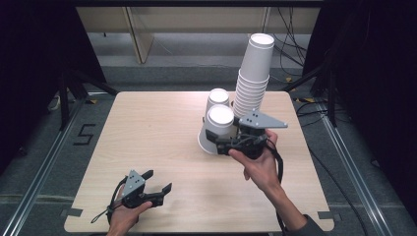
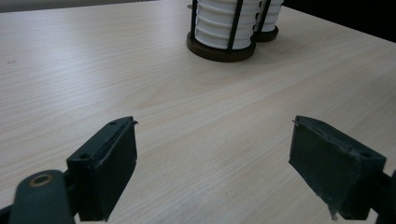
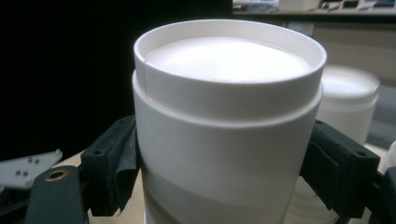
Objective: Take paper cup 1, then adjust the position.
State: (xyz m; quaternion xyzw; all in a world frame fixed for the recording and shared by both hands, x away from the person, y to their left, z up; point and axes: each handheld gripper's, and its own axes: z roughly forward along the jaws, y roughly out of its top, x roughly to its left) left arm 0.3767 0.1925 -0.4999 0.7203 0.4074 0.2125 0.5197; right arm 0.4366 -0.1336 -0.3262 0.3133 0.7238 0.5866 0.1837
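Right of centre in the high view, the right gripper (image 1: 220,140) is clamped on an upside-down white paper cup (image 1: 216,130) that stands on the wooden table (image 1: 147,142), a jaw pressed against each side of the cup's wall. In the right gripper view the same cup (image 3: 224,130) fills the middle of the frame, base up, with one black jaw at its lower left and the other at its lower right, both touching it. Just behind it in the high view stands a second inverted cup (image 1: 218,98), and to the right of that rises a tall stack of cups (image 1: 253,73), leaning slightly toward the upper right of the frame. The left gripper (image 1: 160,182) rests low on the table at the lower left of the high view, well apart from the cups, its jaws spread wide with nothing between them; the left gripper view shows bare tabletop (image 2: 196,116) between the jaws.
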